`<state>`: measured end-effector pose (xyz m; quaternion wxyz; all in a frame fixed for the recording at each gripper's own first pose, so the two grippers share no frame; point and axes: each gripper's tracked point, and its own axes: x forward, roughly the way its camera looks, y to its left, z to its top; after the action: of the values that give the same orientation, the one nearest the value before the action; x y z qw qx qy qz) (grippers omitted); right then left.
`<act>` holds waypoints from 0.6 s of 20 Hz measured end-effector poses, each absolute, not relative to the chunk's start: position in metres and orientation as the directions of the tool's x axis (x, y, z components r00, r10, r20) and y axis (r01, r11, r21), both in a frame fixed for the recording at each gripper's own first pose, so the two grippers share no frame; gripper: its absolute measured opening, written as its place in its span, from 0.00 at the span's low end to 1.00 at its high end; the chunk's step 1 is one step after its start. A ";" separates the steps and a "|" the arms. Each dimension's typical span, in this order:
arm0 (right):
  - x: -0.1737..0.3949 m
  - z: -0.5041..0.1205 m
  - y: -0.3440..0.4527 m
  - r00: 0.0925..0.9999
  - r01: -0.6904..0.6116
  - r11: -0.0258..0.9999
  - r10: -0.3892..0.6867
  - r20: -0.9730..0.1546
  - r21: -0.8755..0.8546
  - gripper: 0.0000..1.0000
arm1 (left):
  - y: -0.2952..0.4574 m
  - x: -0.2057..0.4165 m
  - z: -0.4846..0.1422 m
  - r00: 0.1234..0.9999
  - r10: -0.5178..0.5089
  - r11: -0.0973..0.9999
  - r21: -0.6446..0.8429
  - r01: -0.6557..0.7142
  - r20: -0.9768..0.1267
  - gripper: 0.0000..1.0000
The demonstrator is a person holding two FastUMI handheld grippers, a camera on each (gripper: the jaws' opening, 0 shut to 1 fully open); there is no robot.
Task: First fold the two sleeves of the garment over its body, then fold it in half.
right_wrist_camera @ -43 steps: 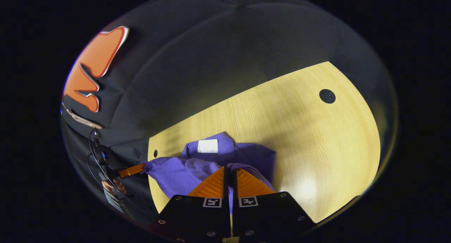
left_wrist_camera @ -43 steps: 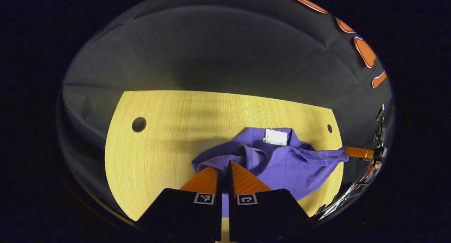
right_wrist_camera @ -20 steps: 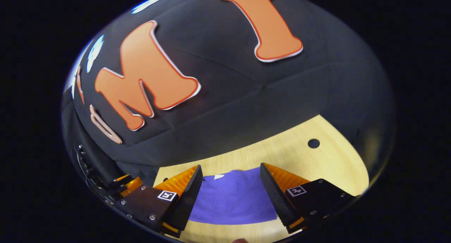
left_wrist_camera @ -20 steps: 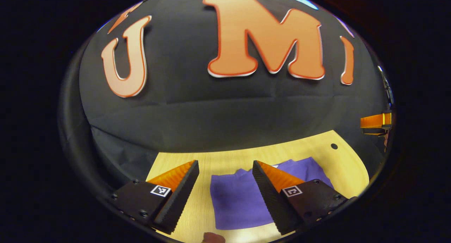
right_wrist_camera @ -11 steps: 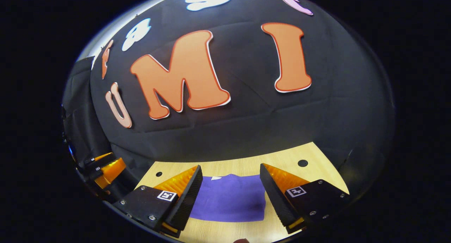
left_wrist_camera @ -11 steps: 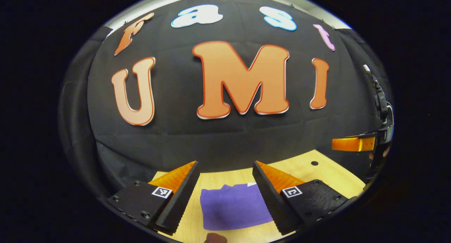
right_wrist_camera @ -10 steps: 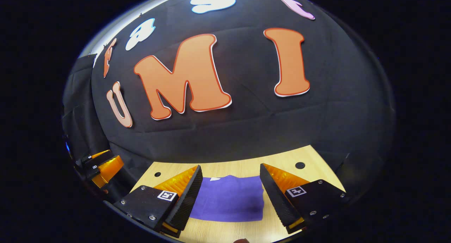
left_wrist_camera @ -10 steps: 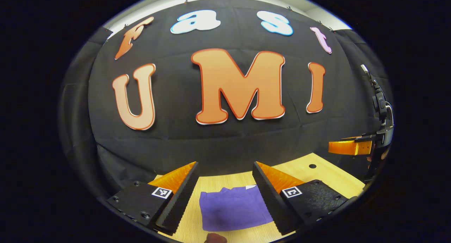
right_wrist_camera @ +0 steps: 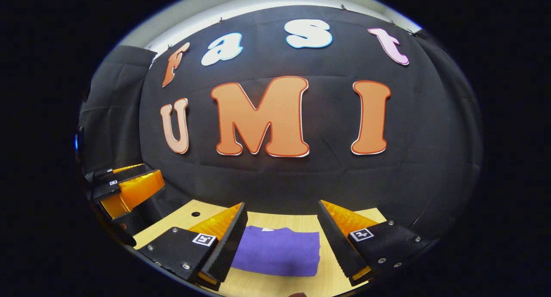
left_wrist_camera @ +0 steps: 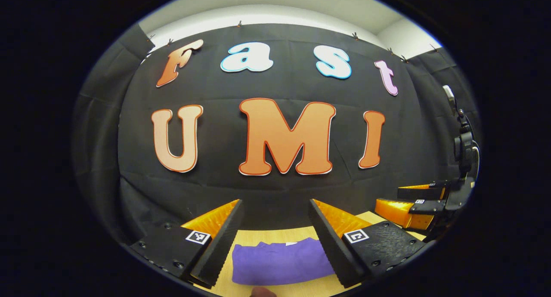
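The purple knit garment (left_wrist_camera: 282, 262) lies as a flat folded rectangle on the pale wooden table (right_wrist_camera: 275, 221), long axis running nine to three o'clock. I hold my left tongs (left_wrist_camera: 275, 241) and right tongs (right_wrist_camera: 282, 243) released, both lifted clear, with the garment at six o'clock beyond each pair. I judge the folding done; neither hand looks nearer.
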<state>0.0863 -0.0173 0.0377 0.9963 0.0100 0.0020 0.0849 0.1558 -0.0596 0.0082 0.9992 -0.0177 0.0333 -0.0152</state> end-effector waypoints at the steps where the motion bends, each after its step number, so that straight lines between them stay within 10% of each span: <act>1: 0.083 0.037 -0.016 0.986 -0.169 0.985 0.169 0.007 0.017 0.97 | -0.057 0.152 0.005 0.998 -0.026 0.999 -0.046 0.023 -0.062 0.97; 12: 0.055 0.032 -0.021 0.985 -0.134 0.991 0.131 0.108 0.018 0.96 | -0.067 0.111 -0.023 1.000 -0.014 1.000 0.019 0.015 -0.017 0.97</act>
<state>0.0548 -0.0210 0.0320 0.9963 0.0126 -0.0533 0.0664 0.1111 -0.0670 -0.0234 0.9999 0.0098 0.0084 -0.0073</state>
